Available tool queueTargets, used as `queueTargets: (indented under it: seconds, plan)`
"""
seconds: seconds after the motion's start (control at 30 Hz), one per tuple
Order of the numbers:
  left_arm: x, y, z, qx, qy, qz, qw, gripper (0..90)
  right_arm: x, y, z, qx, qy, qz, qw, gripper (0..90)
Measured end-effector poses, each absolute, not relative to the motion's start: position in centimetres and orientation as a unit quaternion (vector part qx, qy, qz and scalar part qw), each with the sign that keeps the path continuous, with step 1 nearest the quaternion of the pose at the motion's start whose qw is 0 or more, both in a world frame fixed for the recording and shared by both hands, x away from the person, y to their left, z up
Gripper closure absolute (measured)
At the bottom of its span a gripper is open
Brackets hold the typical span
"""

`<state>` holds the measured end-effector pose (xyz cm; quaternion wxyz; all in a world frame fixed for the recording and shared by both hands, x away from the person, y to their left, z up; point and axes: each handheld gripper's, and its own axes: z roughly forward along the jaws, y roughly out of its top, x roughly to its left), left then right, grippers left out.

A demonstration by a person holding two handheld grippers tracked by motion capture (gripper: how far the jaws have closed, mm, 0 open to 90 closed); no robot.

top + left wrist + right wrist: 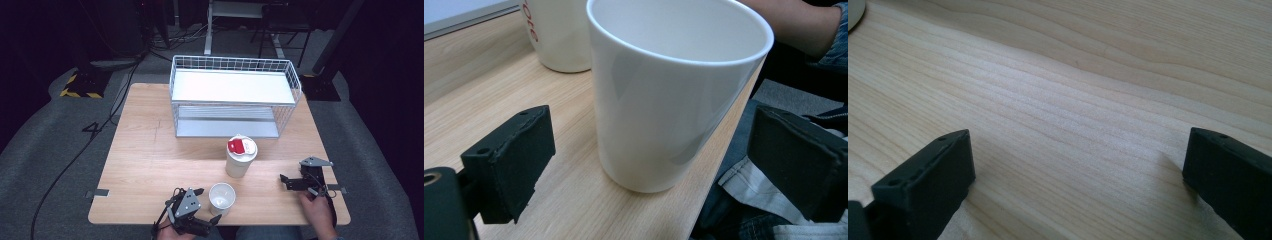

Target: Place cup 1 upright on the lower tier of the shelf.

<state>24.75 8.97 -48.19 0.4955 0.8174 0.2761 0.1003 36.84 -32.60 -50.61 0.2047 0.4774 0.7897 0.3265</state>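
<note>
An open white cup (221, 198) stands upright near the table's front edge. My left gripper (207, 205) is just to its left, open, with one jaw on each side of the cup. In the left gripper view the white cup (674, 95) rises between the two black jaws of the left gripper (654, 150), and neither pad touches it. A taller white cup with a lid and a red label (240, 156) stands behind it, and its lower part (559, 35) shows farther off. At the front right, my right gripper (285, 182) is open low over bare wood, with nothing between its jaws (1078, 165).
A white wire basket shelf with two levels (235, 95) stands at the back of the wooden table (150, 160). The open cup sits close to the front edge, with the person's lap just beyond it. Cables run over the floor at the left.
</note>
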Motion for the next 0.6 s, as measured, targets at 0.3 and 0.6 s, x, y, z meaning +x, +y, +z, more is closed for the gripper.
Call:
queueTargets:
  seconds: [0.3,0.6]
  plan:
    - [25.5,8.1,-48.8,0.808,0.284,0.091,0.508,7.3,36.8,-32.6,-50.6,0.477,0.790,0.326,0.205,0.5]
    - [26.1,7.5,-49.7,0.802,0.283,0.078,0.520,9.6,36.8,-32.6,-50.6,0.477,0.790,0.326,0.205,0.5]
